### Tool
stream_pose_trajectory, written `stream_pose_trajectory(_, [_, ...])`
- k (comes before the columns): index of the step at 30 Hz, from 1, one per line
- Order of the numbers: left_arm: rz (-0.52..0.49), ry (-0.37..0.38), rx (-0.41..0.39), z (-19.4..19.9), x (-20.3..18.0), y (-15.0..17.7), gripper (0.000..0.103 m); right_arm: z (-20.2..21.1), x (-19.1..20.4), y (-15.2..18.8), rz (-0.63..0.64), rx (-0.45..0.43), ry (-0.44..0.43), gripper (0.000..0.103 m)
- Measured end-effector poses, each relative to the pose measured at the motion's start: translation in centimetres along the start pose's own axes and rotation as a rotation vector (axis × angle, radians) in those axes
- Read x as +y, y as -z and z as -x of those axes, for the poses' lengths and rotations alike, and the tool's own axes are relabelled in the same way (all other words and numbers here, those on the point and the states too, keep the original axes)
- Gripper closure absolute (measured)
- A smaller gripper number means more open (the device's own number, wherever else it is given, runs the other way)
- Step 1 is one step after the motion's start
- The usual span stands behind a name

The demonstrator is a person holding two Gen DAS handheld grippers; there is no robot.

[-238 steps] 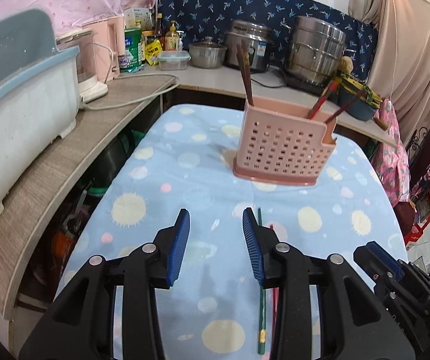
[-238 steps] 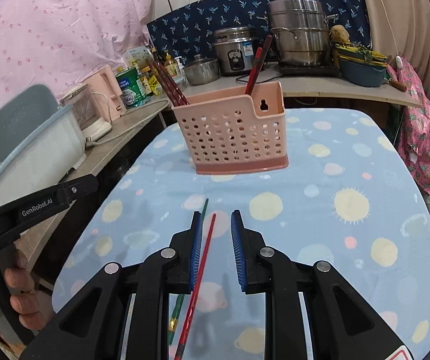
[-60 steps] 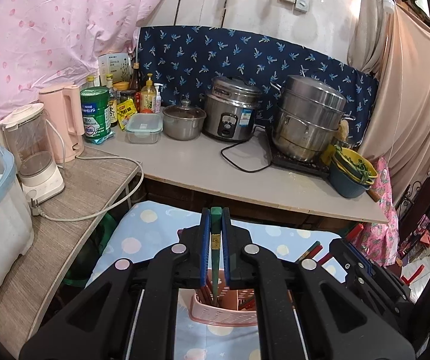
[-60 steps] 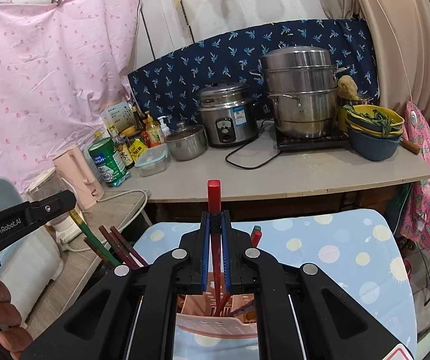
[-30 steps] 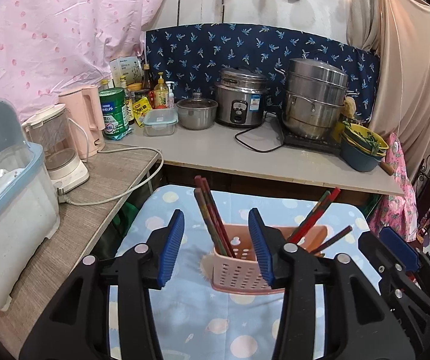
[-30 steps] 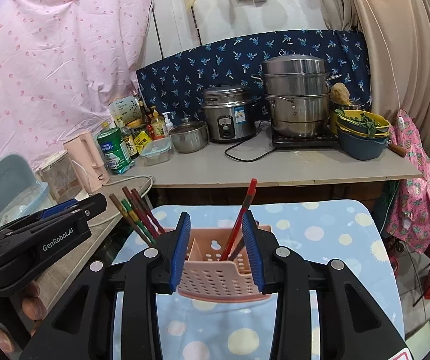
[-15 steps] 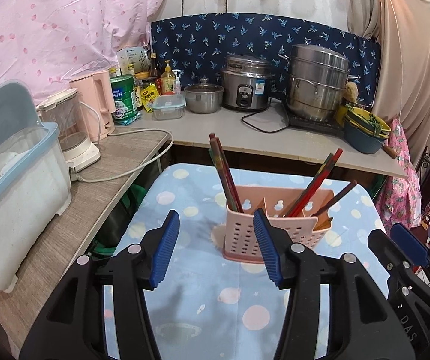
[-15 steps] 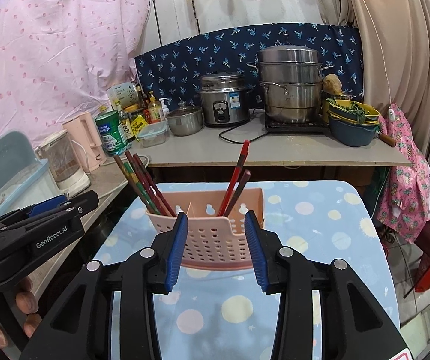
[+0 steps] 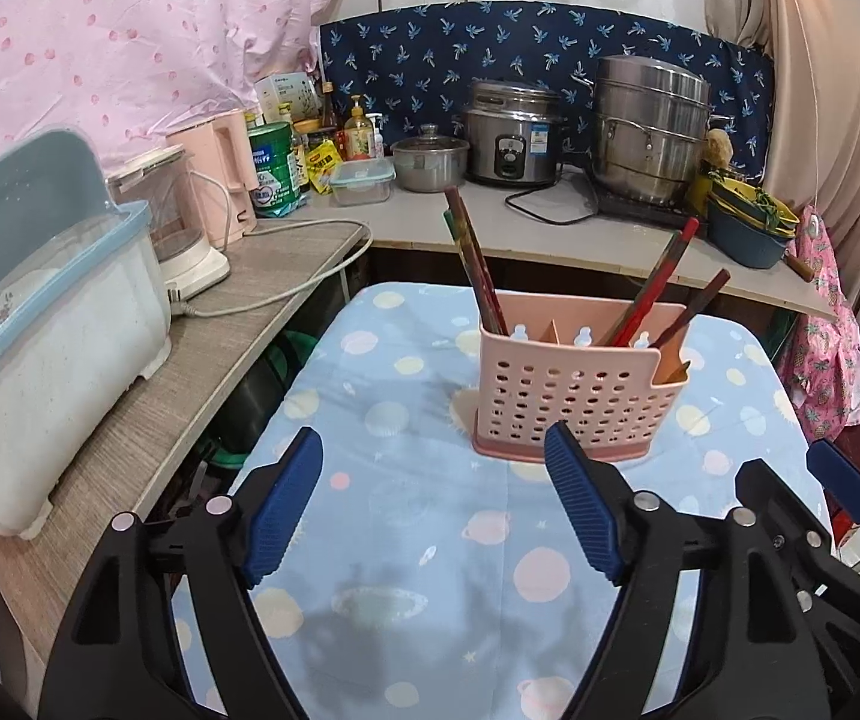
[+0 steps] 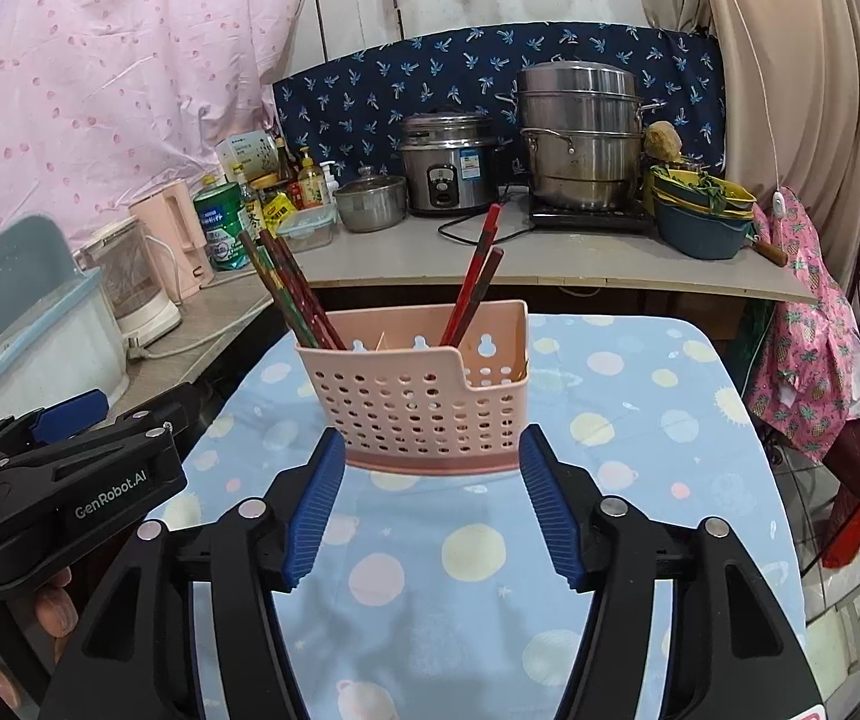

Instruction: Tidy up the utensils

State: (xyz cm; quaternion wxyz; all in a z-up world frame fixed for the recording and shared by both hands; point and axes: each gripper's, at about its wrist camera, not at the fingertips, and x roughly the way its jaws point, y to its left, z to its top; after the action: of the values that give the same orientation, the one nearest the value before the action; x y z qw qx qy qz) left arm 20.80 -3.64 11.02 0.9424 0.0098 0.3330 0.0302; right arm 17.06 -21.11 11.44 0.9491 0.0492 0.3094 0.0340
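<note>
Pink holder (image 9: 580, 396) at frame centre on table (image 9: 430, 516), chopsticks (image 10: 285, 294) all inside. Left tool (image 9: 433, 504) and right tool (image 10: 430, 498) just spread apart, empty. No loose utensils visible; task looks finished.

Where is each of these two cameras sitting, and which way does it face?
Left wrist: on the left gripper, facing the pink utensil holder from its left; open jaws and the right gripper show.
Right wrist: on the right gripper, squarely facing the holder; the left gripper and a hand show.
Shared: holder, chopsticks, blue tablecloth.
</note>
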Motion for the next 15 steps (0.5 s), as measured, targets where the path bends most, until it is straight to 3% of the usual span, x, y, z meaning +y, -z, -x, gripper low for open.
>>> stream_pose_trajectory(4, [-0.009,-0.001,0.005,0.4,-0.2,1.0,0.018,0.5,0.0,0.9,0.002,0.007,0.005,0.034])
stream_pose_trajectory(15, [-0.012,-0.012,0.043,0.2,0.3,3.1,0.014,0.9,0.2,2.4,0.022,0.04,0.045,0.022])
